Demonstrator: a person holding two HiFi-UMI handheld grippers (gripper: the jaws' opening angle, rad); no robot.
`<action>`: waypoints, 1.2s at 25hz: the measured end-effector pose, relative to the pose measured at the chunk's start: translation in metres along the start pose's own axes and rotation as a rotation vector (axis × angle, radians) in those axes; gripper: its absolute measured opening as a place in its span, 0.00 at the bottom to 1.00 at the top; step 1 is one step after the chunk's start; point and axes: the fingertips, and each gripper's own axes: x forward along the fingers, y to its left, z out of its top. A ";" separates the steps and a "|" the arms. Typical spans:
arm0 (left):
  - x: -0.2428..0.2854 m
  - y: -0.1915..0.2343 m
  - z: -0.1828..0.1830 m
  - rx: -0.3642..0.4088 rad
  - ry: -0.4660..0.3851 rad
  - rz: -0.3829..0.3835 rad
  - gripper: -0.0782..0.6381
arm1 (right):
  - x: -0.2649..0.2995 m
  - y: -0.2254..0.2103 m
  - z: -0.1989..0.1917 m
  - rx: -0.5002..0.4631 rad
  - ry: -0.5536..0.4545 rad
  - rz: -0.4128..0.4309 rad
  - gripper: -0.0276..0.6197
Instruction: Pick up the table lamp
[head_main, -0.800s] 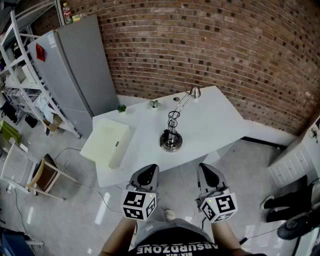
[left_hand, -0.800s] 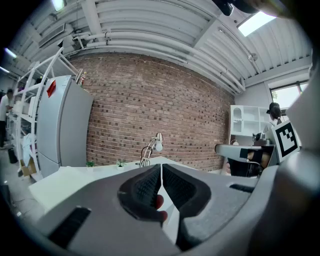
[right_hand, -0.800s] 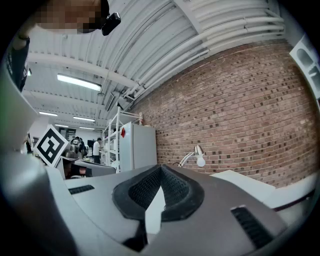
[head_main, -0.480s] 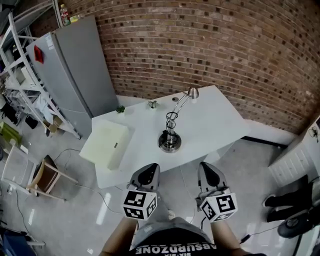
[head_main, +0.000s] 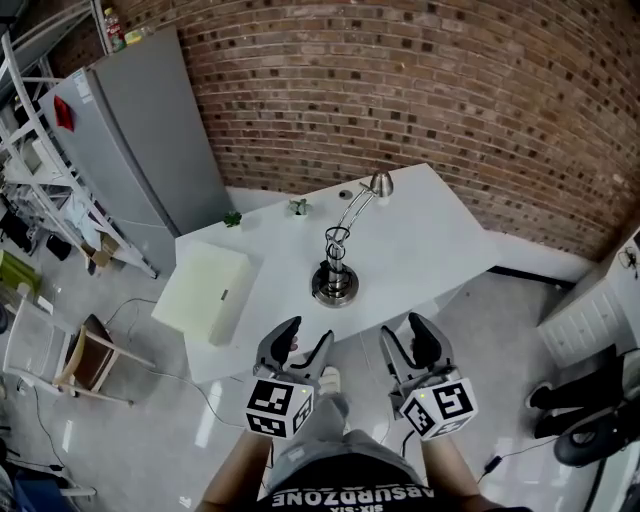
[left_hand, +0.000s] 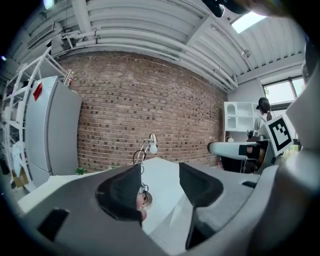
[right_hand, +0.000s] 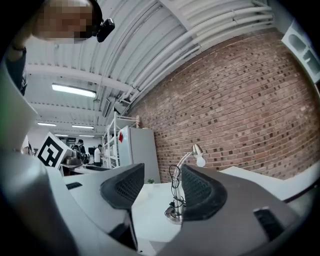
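Both grippers are held out in front of the person's waist, short of the near edge of the white tabletop (head_main: 430, 240). The chrome gooseneck table lamp with a round metal base and a dark cord looped round its stem (head_main: 338, 262) stands on the top near that edge, straight ahead and well apart from either gripper. Stem upright, with the neck arching up and away toward the brick wall. The left gripper (head_main: 305, 338) lines up a little closer with the base than the right gripper (head_main: 405, 335). The left gripper view shows jaws spread (left_hand: 159, 172) with nothing between the pads, and the lamp (left_hand: 146, 150) far off just beyond the left-hand jaw. The right gripper view shows the same: jaws apart (right_hand: 162, 175), lamp (right_hand: 176, 192) framed in the gap, untouched. Both point forward, roughly level, the left dipped slightly. Judgement: the next move is a forward reach, with the grip taken across the stem.
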 end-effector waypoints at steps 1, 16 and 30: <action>0.006 0.001 -0.001 0.004 0.009 -0.002 0.43 | 0.003 -0.003 0.000 0.000 0.005 0.002 0.37; 0.082 0.036 -0.020 -0.005 0.127 -0.031 0.46 | 0.085 -0.050 -0.002 0.042 0.077 0.019 0.43; 0.161 0.082 -0.031 -0.002 0.205 -0.047 0.46 | 0.170 -0.093 0.003 0.079 0.115 0.043 0.43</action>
